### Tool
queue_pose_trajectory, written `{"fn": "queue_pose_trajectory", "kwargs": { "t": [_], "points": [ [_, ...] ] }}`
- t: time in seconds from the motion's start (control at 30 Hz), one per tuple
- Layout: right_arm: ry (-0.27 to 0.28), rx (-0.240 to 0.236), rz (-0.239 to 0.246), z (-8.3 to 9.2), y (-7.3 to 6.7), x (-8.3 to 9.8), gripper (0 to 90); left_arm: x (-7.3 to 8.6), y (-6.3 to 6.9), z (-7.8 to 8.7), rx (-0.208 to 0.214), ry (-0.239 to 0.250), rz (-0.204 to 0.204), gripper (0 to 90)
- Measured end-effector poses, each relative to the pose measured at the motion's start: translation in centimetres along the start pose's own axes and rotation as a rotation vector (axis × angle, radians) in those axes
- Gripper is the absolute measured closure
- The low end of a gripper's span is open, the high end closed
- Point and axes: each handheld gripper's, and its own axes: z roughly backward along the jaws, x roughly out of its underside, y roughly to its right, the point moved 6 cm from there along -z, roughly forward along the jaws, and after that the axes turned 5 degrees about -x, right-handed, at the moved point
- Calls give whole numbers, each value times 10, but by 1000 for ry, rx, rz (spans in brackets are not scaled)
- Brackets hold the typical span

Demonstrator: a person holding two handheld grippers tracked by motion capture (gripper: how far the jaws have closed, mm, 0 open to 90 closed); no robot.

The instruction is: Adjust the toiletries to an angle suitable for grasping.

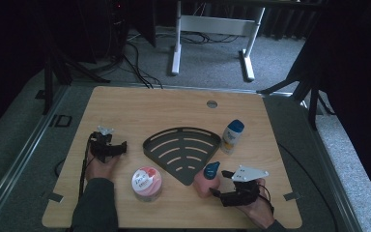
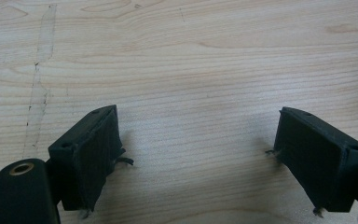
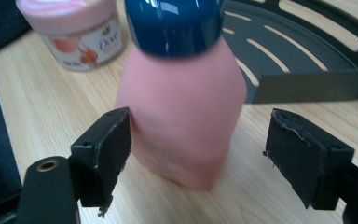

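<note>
A pink bottle point(image 1: 204, 182) with a dark blue cap stands upright on the wooden table, just off the near right corner of the black tray. My right gripper point(image 1: 219, 185) sits to its right, pointing left at it. In the right gripper view the pink bottle point(image 3: 182, 107) stands between the jaws of the right gripper point(image 3: 200, 119), which are open; the left pad is close to the bottle's side and the right pad is well clear. My left gripper point(image 1: 121, 149) rests low at the table's left. The left gripper point(image 2: 198, 113) is open over bare wood.
A black fan-shaped slotted tray point(image 1: 183, 145) lies mid-table; its wall point(image 3: 307, 85) runs behind the bottle. A white and yellow bottle point(image 1: 232, 136) with a blue cap stands at the tray's right. A pink-lidded jar point(image 1: 147, 182) sits near the front edge, seen too as the jar point(image 3: 74, 28).
</note>
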Motion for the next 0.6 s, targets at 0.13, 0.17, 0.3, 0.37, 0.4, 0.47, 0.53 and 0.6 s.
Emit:
{"fn": "queue_pose_trajectory", "kwargs": {
  "t": [0.13, 0.17, 0.3, 0.37, 0.4, 0.47, 0.53, 0.6],
  "points": [
    [16, -9, -3, -4, -3, -7, 218, 0, 0, 0, 0, 0, 0, 145],
    [19, -7, -3, -5, -4, -10, 219, 0, 0, 0, 0, 0, 0, 145],
    [30, -7, -6, -12, -7, -17, 215, 0, 0, 0, 0, 0, 0, 145],
    [33, 1, -11, -16, -9, -21, 213, 0, 0, 0, 0, 0, 0, 145],
    [30, 7, -15, -19, -9, -22, 204, 0, 0, 0, 0, 0, 0, 145],
    [22, 26, -17, -23, -9, -23, 191, 0, 0, 0, 0, 0, 0, 145],
    [19, 36, -27, -25, -9, -23, 189, 0, 0, 0, 0, 0, 0, 145],
    [17, 37, -32, -25, -8, -23, 189, 0, 0, 0, 0, 0, 0, 145]
  ]
}}
